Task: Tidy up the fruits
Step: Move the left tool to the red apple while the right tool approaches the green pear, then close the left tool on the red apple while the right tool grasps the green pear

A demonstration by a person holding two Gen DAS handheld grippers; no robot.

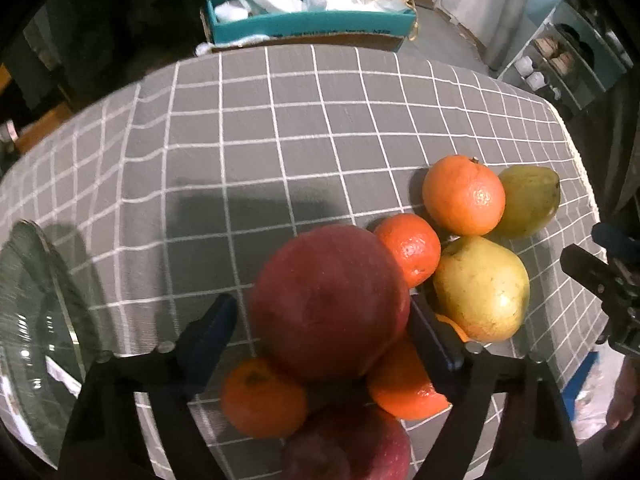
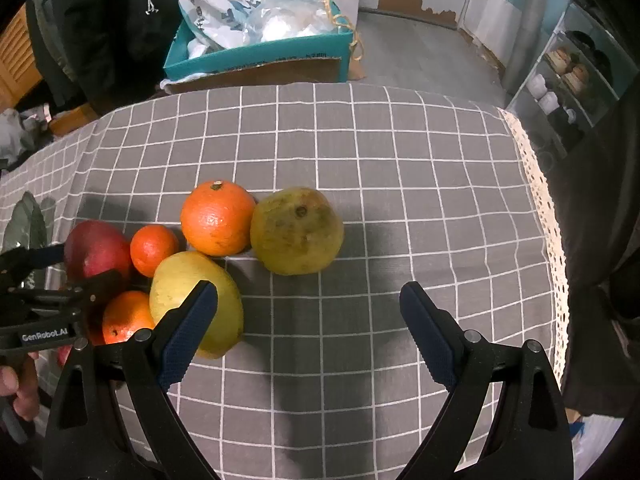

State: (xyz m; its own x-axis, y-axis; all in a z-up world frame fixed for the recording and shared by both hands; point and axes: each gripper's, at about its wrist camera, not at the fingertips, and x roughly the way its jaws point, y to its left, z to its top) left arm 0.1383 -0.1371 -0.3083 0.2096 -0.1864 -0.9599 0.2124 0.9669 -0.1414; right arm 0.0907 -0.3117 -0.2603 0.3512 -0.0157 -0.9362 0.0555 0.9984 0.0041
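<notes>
My left gripper [image 1: 322,312] is shut on a red apple [image 1: 328,300] and holds it above a pile of fruit on the grey checked tablecloth [image 1: 280,120]. Below it lie a second red apple [image 1: 352,448], small oranges [image 1: 262,398] [image 1: 410,248], a big orange [image 1: 464,196] and two yellow-green pears [image 1: 480,288] [image 1: 530,200]. In the right wrist view my right gripper [image 2: 308,296] is open and empty, its left finger beside the near pear [image 2: 196,304]; the held apple [image 2: 96,248] shows at the left.
A glass plate [image 1: 28,320] lies at the table's left edge. A teal box [image 1: 312,24] with plastic bags stands behind the table. A lace hem [image 2: 548,216] marks the table's right edge. Shelves [image 2: 568,76] stand far right.
</notes>
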